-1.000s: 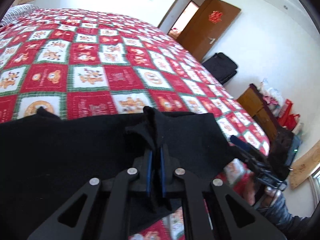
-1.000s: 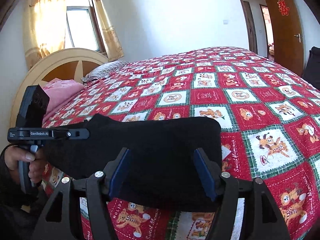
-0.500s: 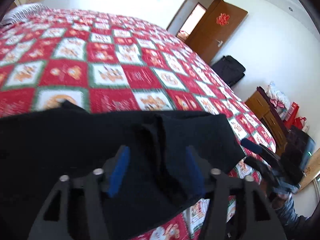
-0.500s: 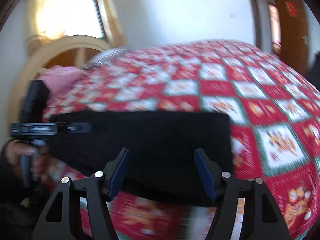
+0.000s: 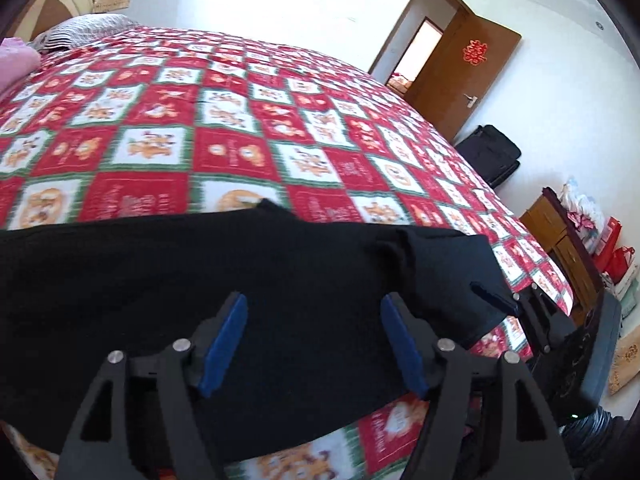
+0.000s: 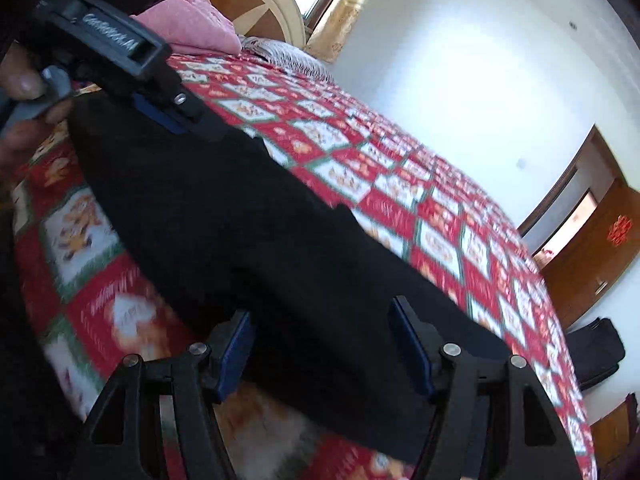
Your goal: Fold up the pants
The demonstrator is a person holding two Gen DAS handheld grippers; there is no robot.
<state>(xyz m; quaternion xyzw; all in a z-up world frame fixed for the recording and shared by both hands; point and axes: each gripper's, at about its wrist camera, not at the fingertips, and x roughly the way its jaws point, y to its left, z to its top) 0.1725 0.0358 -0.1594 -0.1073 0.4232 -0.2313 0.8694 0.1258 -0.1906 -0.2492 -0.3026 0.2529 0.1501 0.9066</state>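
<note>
Black pants [image 5: 240, 280] lie folded in a long flat strip on the red patchwork quilt [image 5: 224, 128] near the bed's front edge. My left gripper [image 5: 312, 340] is open and empty, its blue pads spread above the cloth. My right gripper [image 6: 324, 352] is also open and empty over the pants [image 6: 248, 220]. In the left wrist view the right gripper [image 5: 500, 296] shows at the pants' right end. In the right wrist view the left gripper [image 6: 168, 116] shows at the far left end, held by a hand.
A pink blanket [image 6: 192, 24] and a striped pillow [image 5: 80, 26] lie by the headboard [image 6: 248, 0]. A brown door [image 5: 464, 76], a black bag [image 5: 492, 152] and a wooden cabinet [image 5: 560, 232] stand beyond the bed's right side.
My left gripper opened and let go of the pinched fold of the pants, which now lies flat. Both grippers shifted; the right wrist view tilted and moved nearer the cloth.
</note>
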